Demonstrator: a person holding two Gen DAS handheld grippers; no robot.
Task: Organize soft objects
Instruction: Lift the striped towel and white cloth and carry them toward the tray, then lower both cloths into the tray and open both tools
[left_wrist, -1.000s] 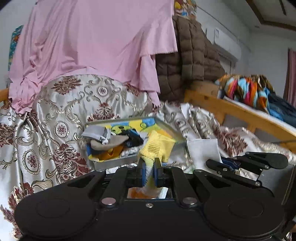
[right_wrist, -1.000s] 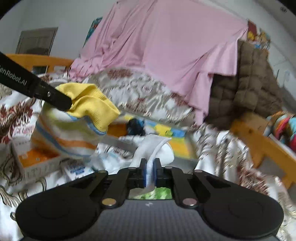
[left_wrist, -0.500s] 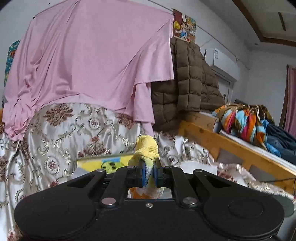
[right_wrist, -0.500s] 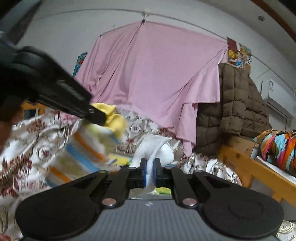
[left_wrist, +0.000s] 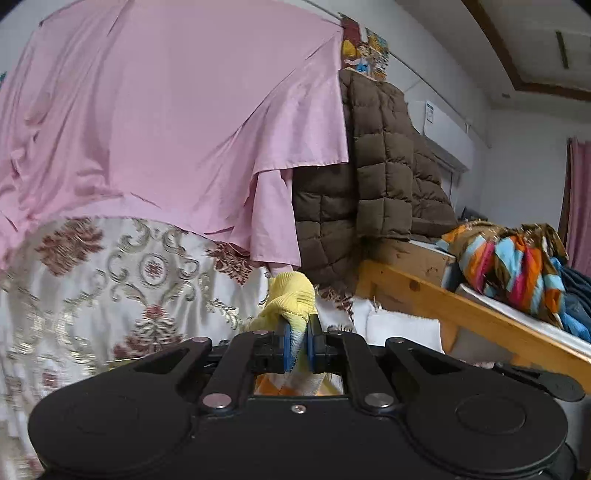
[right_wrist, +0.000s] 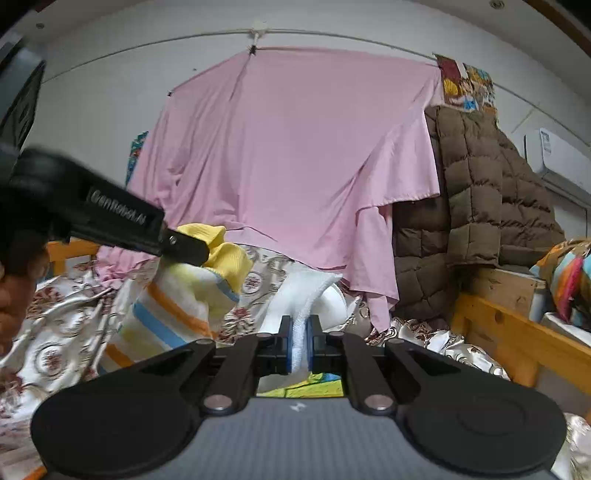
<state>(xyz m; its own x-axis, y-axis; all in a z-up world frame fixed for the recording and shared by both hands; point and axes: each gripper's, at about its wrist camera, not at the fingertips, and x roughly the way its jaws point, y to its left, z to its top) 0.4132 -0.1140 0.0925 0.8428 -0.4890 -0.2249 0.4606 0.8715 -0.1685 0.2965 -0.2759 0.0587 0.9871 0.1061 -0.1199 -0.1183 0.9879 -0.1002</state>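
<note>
Both grippers have risen since the earlier frames: the colourful tray that filled the lower part of each view has nearly dropped out of sight, and the hanging pink sheet now fills the background.

Left wrist view: the left gripper (left_wrist: 298, 345) is clamped on the yellow cuff of a striped sock (left_wrist: 291, 295), which bunches above the blue pads (left_wrist: 287, 345) and trails below them. Pinching the cuff probably lets the sock hang straight for pairing or folding. Behind it are the patterned bedspread (left_wrist: 147, 266), a brown quilted coat (left_wrist: 384, 184) and a wooden bed rail (left_wrist: 461, 310).

Right wrist view: the right gripper (right_wrist: 299, 347) is closed on a white sock (right_wrist: 306, 291), also gripped near 1 end, with its fabric standing up past the jaws. Only this view shows the striped sock's full body, orange and blue bands hanging free beside the white one. It also shows part of the person's hand (right_wrist: 14, 291) at the left edge. A sliver of the colourful tray (right_wrist: 310, 386) appears below.
</note>
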